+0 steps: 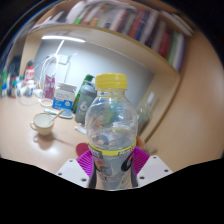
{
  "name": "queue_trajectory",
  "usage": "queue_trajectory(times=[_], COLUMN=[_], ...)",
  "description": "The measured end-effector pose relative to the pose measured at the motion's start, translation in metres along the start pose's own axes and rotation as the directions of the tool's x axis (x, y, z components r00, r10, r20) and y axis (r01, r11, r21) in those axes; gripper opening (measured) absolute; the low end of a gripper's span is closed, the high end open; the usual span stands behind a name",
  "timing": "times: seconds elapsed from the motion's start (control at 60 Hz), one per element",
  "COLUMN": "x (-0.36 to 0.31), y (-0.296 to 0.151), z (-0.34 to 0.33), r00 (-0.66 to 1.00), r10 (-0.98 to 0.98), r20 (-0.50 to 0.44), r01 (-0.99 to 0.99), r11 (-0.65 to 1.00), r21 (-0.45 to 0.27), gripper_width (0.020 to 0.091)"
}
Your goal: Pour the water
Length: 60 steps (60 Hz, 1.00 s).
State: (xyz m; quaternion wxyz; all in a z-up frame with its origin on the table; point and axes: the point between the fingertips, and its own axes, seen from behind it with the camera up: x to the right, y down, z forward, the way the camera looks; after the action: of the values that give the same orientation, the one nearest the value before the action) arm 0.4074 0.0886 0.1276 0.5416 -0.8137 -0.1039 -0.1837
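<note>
My tool [111, 160] pinches a yellow-capped water bottle [111, 130]; its base is hidden, blocking much of the tabletop [30, 145].

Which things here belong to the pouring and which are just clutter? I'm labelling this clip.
For the job:
- bottle, yellow cap on, held between the gripper fingers
- cup on the table, a likely target

Lying about:
- carton
- green bottle
- pink bottle
- bookshelf

The bottle [111, 128] bears a purple label, but its print cannot be read.
</note>
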Motion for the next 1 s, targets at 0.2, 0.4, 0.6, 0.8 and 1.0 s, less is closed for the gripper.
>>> queue_trajectory(times=[0.2, 0.4, 0.6, 0.8, 1.0], x=[0.001, -0.065, -0.109, -0.125, -0.09], y=[-0.116, -0.177, -0.206, -0.202, -0.203], z=[0.076, 0.12, 0.125, 0.125, 0.131], r00=[0.62, -0.105, -0.46, -0.5, 0.138], r10=[-0.766, -0.947, -0.817, -0.797, -0.956], r20=[-0.169, -0.302, -0.347, -0.34, -0.257], r01=[0.778, 0.994, 0.884, 0.859, 0.99], r11=[0.628, -0.099, -0.459, -0.505, 0.134], r21=[0.002, -0.035, -0.092, -0.08, 0.034], gripper_width=[0.0479, 0.0477, 0.0475, 0.0476, 0.0477])
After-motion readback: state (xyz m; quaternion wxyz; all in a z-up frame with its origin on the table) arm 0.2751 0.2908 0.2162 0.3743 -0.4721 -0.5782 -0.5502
